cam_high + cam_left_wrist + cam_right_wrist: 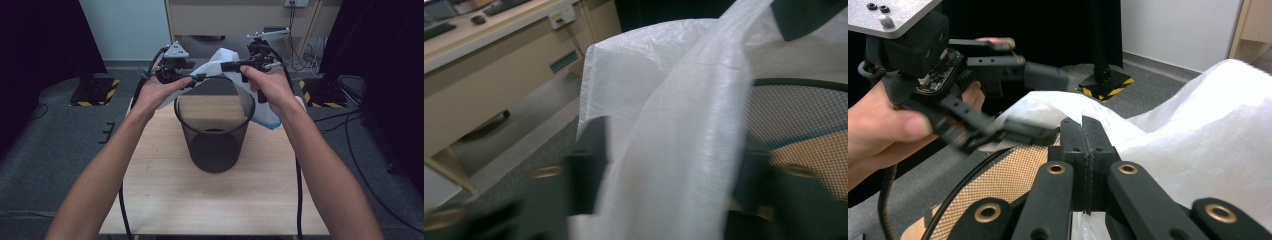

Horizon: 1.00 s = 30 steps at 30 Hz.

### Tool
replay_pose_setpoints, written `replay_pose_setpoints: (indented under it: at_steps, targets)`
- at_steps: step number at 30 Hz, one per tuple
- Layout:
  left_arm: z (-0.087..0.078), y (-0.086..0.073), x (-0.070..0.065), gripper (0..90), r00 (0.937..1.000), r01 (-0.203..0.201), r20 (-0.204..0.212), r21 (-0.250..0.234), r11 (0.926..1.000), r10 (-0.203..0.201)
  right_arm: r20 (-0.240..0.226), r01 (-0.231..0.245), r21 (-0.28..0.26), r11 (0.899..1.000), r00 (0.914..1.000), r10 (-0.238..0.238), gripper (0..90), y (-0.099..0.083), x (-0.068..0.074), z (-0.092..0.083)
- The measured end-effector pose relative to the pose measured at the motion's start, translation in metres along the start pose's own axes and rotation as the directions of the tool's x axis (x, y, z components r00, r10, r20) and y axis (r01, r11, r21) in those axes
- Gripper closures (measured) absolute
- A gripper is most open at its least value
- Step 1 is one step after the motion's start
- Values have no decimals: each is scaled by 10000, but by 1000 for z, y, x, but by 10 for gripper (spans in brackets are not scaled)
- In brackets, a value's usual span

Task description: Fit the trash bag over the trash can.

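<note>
White bin liner (220, 62): thin, limp, slippery film, light; it drapes over the far rim of the black mesh bin (215, 132) at table (165, 195) centre. Best held by its hem. Right gripper (1087, 150): jaws pressed together, pinching the film. Left gripper (664, 165): jaws part open, film between them, grip not confirmed. Open room near and both sides; the rim could snag.
</note>
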<state>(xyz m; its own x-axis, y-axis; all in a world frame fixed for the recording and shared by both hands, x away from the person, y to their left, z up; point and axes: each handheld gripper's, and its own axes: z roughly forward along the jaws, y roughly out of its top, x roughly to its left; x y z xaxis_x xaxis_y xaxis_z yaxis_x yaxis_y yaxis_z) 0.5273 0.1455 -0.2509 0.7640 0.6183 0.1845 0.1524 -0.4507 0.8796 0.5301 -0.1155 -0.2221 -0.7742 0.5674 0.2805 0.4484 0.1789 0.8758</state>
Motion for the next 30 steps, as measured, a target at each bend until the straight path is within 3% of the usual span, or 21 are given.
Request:
replay_pose_setpoints:
  at_steps: [4,9,10,12,13,16,19,21,22,26,29,30]
  targets:
    - [1,3,-5,742,9999,-168,-13,20,9999,168,-47,81,-64,9999,10000,-82,891,-3,3,-4]
    - [-4,9,-14,876,9999,-122,5,-101,9999,122,44,495,-45,9988,9988,-495,801,-11,7,-6]
    - [-5,11,-14,889,10000,1,87,-151,9999,0,117,611,-35,9981,9981,-611,771,-13,8,-6]
    - [-8,13,-14,896,9999,96,141,-123,9999,-95,287,1011,-126,9948,9945,-1007,609,-18,11,-8]
    - [-9,15,-14,896,9998,149,165,-102,9998,-148,287,1011,-126,9948,9945,-1007,609,-18,11,-8]
    - [-12,20,-16,897,9992,294,267,-221,9993,-288,460,1256,-267,9917,9912,-1243,484,-24,10,-8]
    - [-17,26,-18,898,9988,347,352,-375,9987,-334,828,1702,-215,9852,9823,-1679,386,-30,7,-9]
    - [-18,28,-18,898,9986,389,372,-419,9984,-373,881,1761,-238,9841,9809,-1734,369,-31,6,-10]
    - [-19,29,-18,898,9982,430,435,-455,9980,-410,973,1997,-194,9797,9756,-1969,346,-34,5,-10]
    - [-26,34,-14,898,9960,705,602,-752,9947,-661,1040,2083,-217,9778,9732,-2050,325,-40,2,-10]
    - [-34,37,-8,898,9942,935,628,-1015,9904,-874,1047,2103,-167,9775,9726,-2074,322,-46,-3,-9]
    - [-38,39,-4,898,9926,1094,647,-1139,9874,-1025,1142,2057,-77,9786,9724,-2036,363,-51,-8,-11]
